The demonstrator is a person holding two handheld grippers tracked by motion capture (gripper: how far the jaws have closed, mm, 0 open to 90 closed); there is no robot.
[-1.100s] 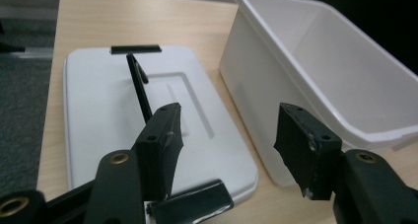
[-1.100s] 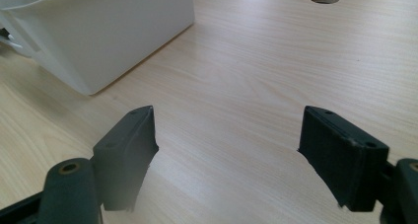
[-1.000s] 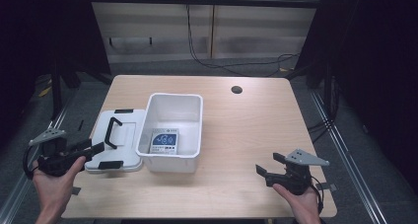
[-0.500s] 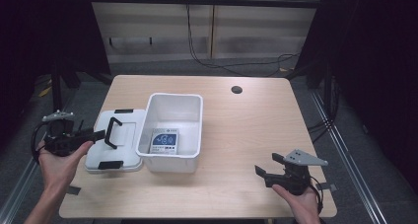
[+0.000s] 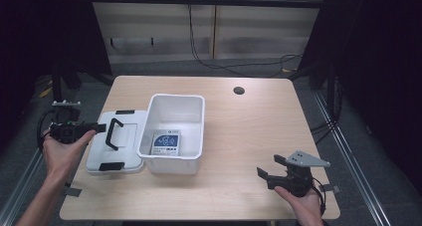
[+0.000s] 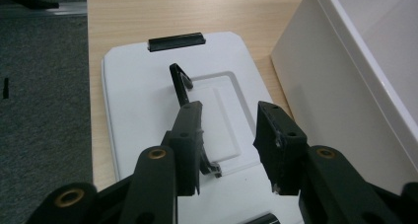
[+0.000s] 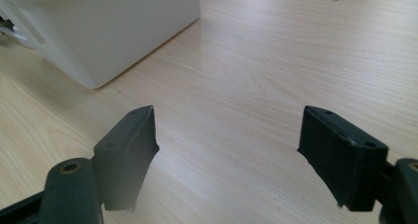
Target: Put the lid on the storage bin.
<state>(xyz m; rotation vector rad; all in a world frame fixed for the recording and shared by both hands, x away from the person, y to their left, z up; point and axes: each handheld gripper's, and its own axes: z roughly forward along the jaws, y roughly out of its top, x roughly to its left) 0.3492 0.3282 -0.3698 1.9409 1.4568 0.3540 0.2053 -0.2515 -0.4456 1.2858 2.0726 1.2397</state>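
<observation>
A white lid (image 5: 127, 136) with a black handle (image 5: 112, 133) lies flat on the table, left of an open white bin (image 5: 176, 95). A blue-and-white packet (image 5: 165, 141) lies in the bin. My left gripper (image 5: 97, 128) hovers at the lid's left edge, pointing across it. Its jaws have just been closing and hold nothing. In the left gripper view, the left gripper (image 6: 229, 113) hangs over the lid (image 6: 138, 95), with the handle (image 6: 178, 81) passing behind its left jaw. My right gripper (image 5: 266, 171) rests open at the front right, and the right gripper (image 7: 229, 116) has bare wood between its jaws.
The bin's wall (image 6: 335, 86) stands close to the right of the left gripper's jaws. A round cable hole (image 5: 239, 90) sits near the table's far edge. Dark floor and rails run along both sides of the table.
The left hand has moved away from the person along the table's left edge, up to the lid. Its jaws stand narrower than before. The right hand has stayed where it was.
</observation>
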